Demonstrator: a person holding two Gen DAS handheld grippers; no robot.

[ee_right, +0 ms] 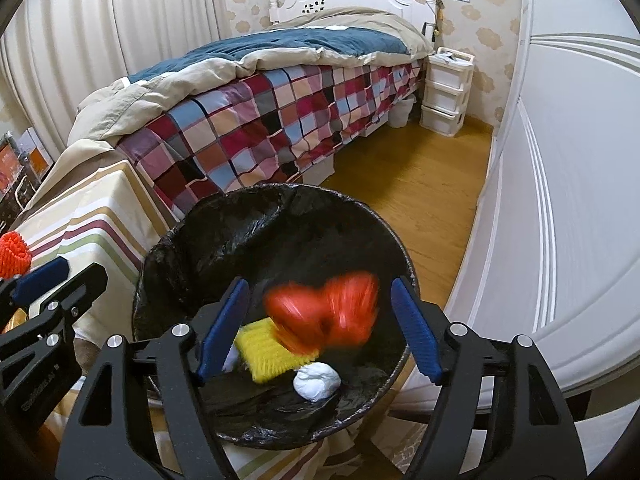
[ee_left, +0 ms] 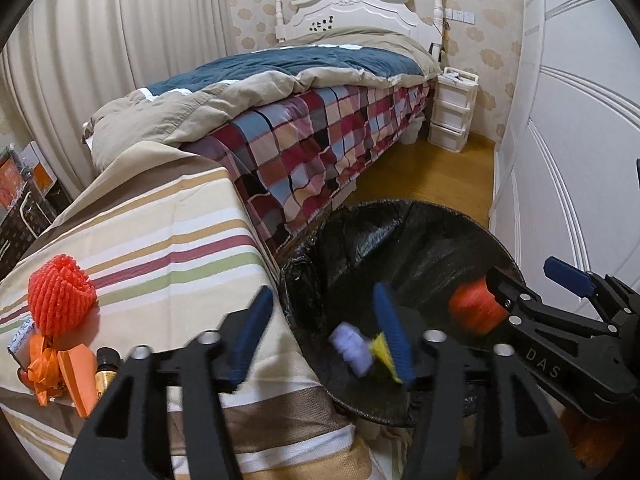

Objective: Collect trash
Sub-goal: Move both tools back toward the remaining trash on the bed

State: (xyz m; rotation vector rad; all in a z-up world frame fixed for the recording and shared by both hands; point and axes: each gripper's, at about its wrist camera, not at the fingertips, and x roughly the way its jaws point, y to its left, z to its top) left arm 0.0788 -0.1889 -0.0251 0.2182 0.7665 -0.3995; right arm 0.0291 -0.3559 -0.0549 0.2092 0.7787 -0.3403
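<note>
Bedroom: red mesh [ee_right: 324, 312] (blurred) between open right hand-held gripper [ee_right: 320, 328] pads.

Bin [ee_right: 168, 264]: round, black liner, mouth open, standing on the floor just beside the striped-cloth bench. Inside it: white paper wad [ee_right: 317, 381] at the bottom, yellow ribbed piece [ee_right: 269, 354] next to it. Red-orange foam net [ee_right: 326, 314] blurred over the opening, nothing touching it. Pale blue-white item [ee_left: 354, 346] also blurred above the bin mouth. Another orange foam net [ee_left: 60, 294] sits on the bench beside orange wrappers [ee_left: 44, 364] and a small amber bottle [ee_left: 107, 370].
</note>
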